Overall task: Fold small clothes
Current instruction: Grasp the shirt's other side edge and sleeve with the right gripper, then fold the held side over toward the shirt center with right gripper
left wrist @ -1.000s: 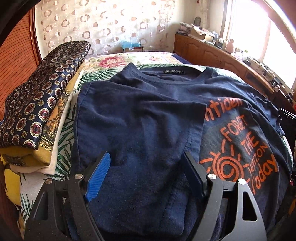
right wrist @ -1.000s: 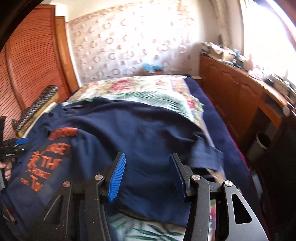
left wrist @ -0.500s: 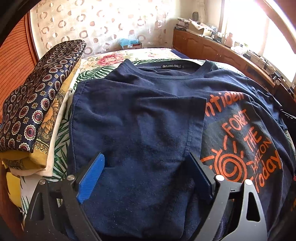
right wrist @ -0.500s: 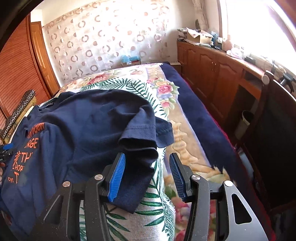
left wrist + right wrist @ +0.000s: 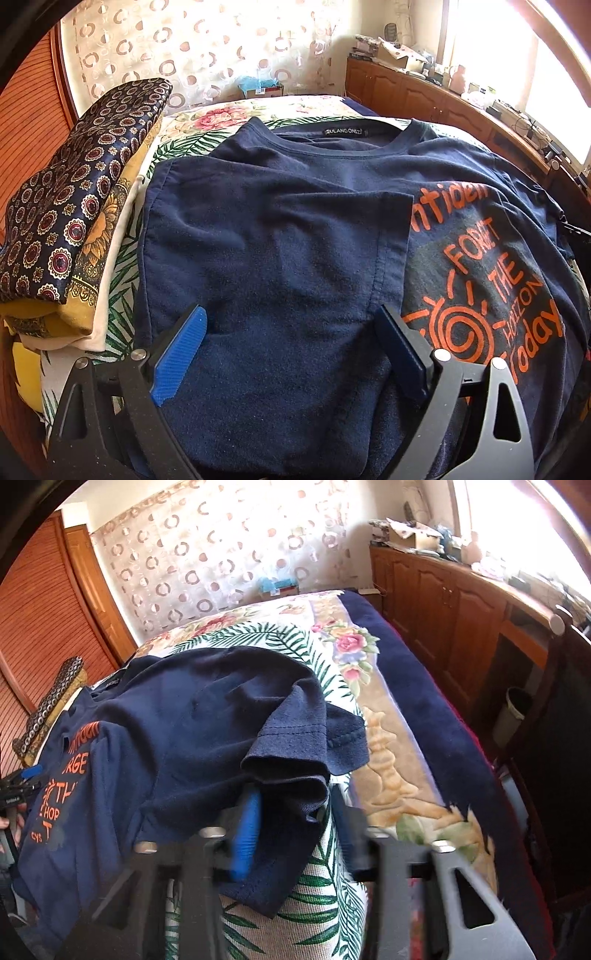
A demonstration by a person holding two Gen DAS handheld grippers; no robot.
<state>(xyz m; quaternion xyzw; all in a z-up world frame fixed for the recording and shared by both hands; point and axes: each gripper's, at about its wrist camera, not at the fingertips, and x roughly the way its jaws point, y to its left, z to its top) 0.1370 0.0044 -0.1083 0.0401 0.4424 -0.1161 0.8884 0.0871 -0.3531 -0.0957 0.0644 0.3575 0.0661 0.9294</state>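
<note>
A navy T-shirt (image 5: 280, 229) with an orange sun print lies face up on the bed, its left side and sleeve folded in over the chest. My left gripper (image 5: 291, 314) hovers open and wide just above that folded part, with nothing held. In the right wrist view the shirt's right sleeve (image 5: 295, 746) is bunched up at the bed's edge. My right gripper (image 5: 295, 805) is blurred and its jaws are closing with the sleeve's hem between them. The blue pad (image 5: 247, 827) touches the cloth, while the other finger still stands apart from it.
A stack of folded clothes (image 5: 74, 221) topped by a dark patterned piece sits left of the shirt. The floral bedspread (image 5: 391, 760) runs to a dark blue edge on the right. Beyond it stand wooden cabinets (image 5: 443, 602) and a small bin (image 5: 513, 716).
The left gripper's jaws opened wider while it stayed in place. The right gripper swung right to the shirt's bunched sleeve, came in over its hem, and its jaws started moving together.
</note>
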